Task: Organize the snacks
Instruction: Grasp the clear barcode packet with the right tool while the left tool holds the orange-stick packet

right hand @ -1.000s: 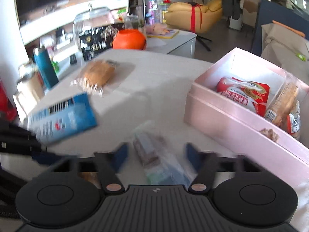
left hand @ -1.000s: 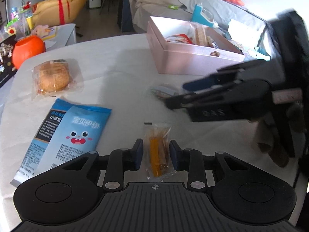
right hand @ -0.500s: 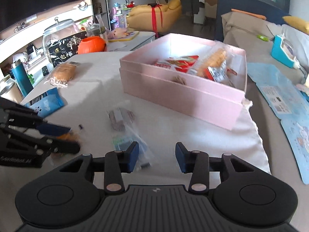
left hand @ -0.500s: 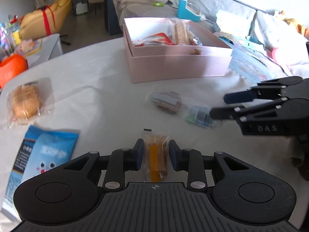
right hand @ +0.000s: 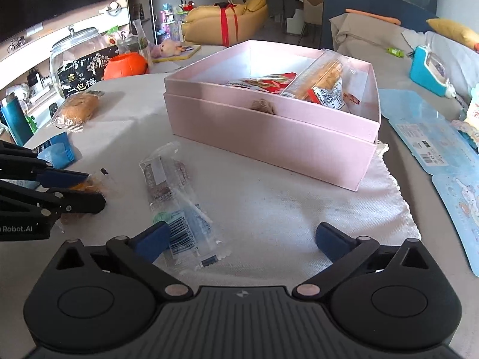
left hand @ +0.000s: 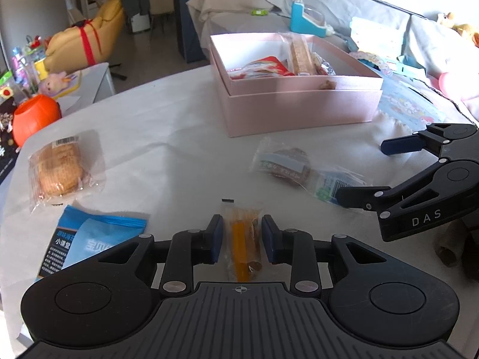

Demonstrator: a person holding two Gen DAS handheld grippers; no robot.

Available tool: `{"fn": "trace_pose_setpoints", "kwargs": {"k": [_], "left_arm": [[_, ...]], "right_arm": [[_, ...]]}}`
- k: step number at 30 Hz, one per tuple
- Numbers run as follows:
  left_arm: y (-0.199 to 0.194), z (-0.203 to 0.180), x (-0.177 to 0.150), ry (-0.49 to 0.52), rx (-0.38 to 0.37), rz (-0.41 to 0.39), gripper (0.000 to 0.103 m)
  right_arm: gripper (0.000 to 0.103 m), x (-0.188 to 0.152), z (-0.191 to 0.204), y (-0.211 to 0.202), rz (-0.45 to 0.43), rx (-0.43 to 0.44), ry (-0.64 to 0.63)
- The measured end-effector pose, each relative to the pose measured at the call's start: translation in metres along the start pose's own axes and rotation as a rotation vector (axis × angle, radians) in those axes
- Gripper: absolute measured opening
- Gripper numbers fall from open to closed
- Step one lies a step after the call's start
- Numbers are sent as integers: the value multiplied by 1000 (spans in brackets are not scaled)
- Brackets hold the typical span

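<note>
Opening wide, the right tongs [right hand: 239,236] now straddle the near end of the clear brownie packet [right hand: 176,200], which lies flat on the table [right hand: 269,209], touched by neither pad; half a second ago those jaws stood narrow and empty, so a pickup looks imminent; the left tongs [left hand: 242,236] stay nearly closed around the orange snack stick [left hand: 244,239], apparently pinching its wrapper; the pink box [right hand: 269,131], already holding several snacks, sits beyond both tongs; 2 more packets, a bread bun [left hand: 57,170] and a blue pouch [left hand: 89,239], wait left of the left tongs.
</note>
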State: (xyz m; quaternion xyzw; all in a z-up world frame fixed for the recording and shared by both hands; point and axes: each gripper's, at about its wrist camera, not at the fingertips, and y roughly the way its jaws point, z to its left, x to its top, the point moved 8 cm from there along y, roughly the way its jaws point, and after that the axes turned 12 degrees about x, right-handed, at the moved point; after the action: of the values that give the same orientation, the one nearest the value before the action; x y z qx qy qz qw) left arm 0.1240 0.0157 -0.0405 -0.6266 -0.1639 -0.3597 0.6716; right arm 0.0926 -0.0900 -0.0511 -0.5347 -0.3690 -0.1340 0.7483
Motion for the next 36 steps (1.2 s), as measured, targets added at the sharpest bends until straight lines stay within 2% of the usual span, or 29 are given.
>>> {"fn": "trace_pose_setpoints", "kwargs": {"k": [5, 10, 14, 18, 21, 23, 25, 26, 27, 28, 30, 36], "left_arm": [[0, 0, 0, -5, -2, -1, 33], [0, 2, -2, -12, -13, -1, 33], [-1, 2, -3, -8, -19, -13, 33], [-3, 3, -5, -11, -33, -16, 33], [-4, 3, -5, -20, -43, 3, 33], [-6, 3, -6, -17, -44, 13, 33], [-8, 3, -9, -6, -47, 18, 33], [-9, 3, -10, -2, -48, 19, 33], [-11, 3, -12, 0, -50, 22, 33], [-11, 4, -13, 1, -53, 25, 33], [-13, 5, -15, 2, -59, 25, 33], [-11, 5, -15, -6, -64, 15, 34]], "right_arm": [[103, -3, 2, -2, 20, 10, -16], [103, -11, 6, -10, 27, 66, -81], [103, -8, 5, -10, 35, 74, -70], [92, -2, 10, -8, 26, 68, -82], [91, 6, 13, -3, 32, 91, -87], [87, 14, 17, 3, 29, 111, -82], [74, 21, 23, 13, 39, 132, -92], [72, 24, 27, 17, 44, 129, -105], [65, 26, 30, 20, 46, 119, -122], [52, 27, 36, 21, 54, 112, -148], [41, 27, 45, 19, 73, 140, -168], [40, 21, 45, 1, 83, 120, -169]]}}
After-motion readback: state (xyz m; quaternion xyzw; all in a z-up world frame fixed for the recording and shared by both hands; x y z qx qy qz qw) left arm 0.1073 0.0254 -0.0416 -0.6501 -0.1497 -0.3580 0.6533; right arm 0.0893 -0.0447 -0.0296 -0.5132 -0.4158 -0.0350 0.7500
